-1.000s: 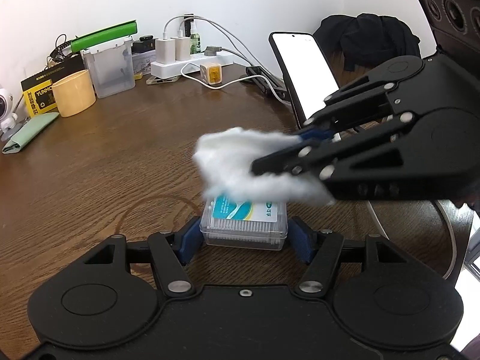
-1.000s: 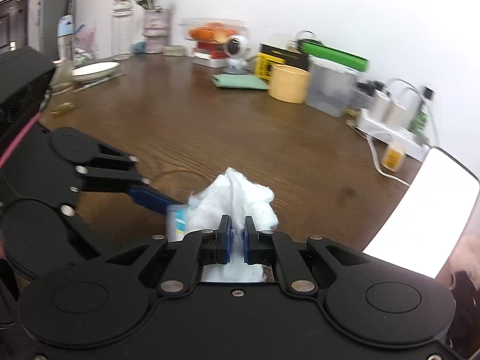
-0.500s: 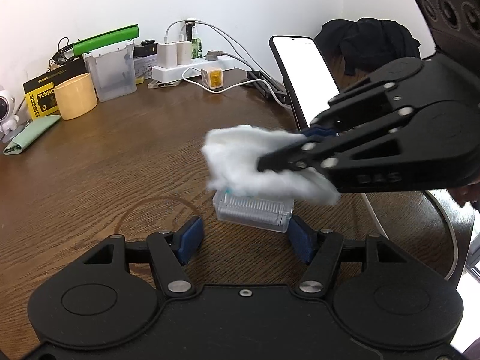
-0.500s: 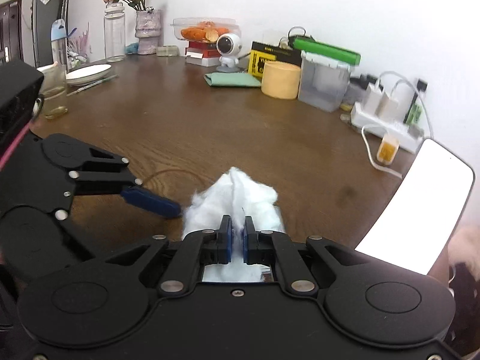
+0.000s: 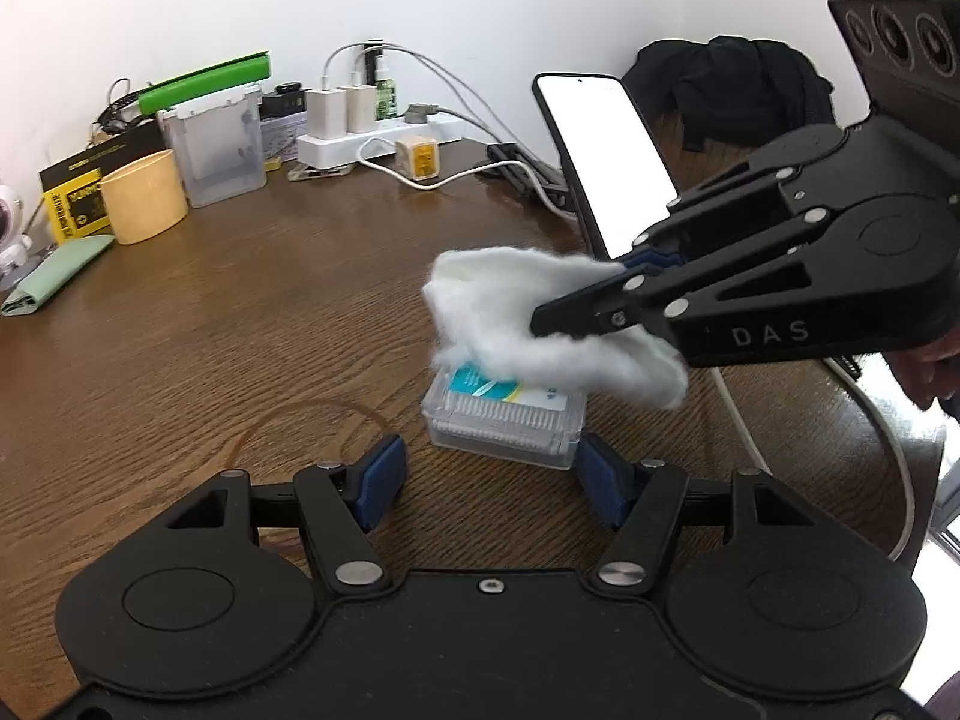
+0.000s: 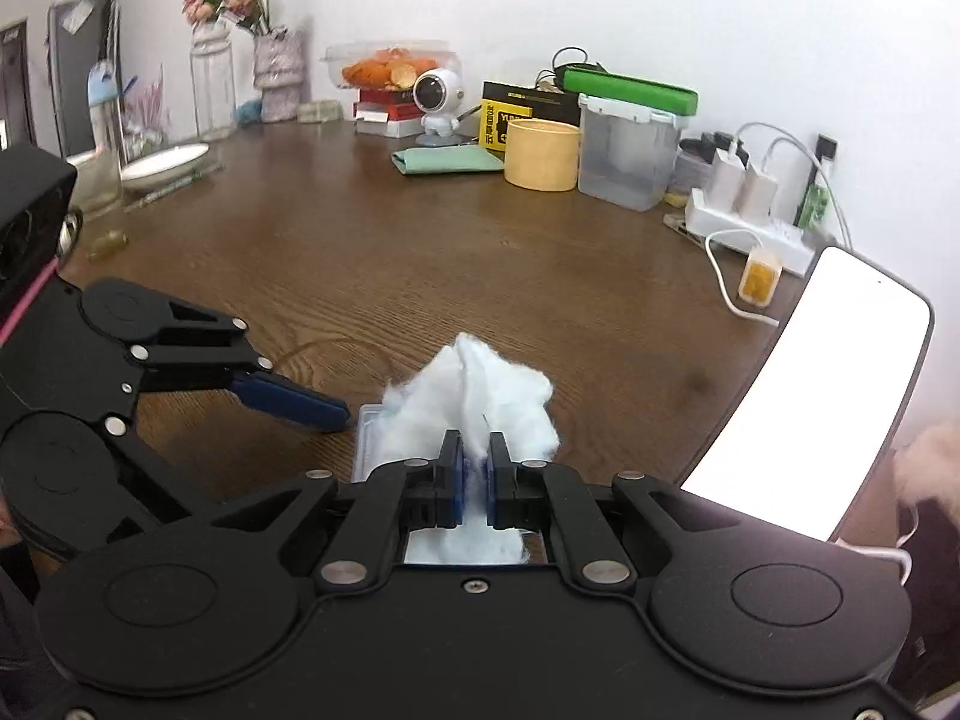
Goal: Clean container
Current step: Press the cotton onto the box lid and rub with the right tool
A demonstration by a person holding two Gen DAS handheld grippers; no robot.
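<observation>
Everywhere cluttered brown wooden table [image 5: 210, 324], probably indoors.

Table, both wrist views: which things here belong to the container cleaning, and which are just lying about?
In the job:
- clear container of cotton swabs
- white cotton wad, pinched in the right gripper
- left gripper, open, its pads not pressing the container

Lying about:
- phone
- power strip
- yellow cup
- green-lidded box
- green cloth
- plate
</observation>
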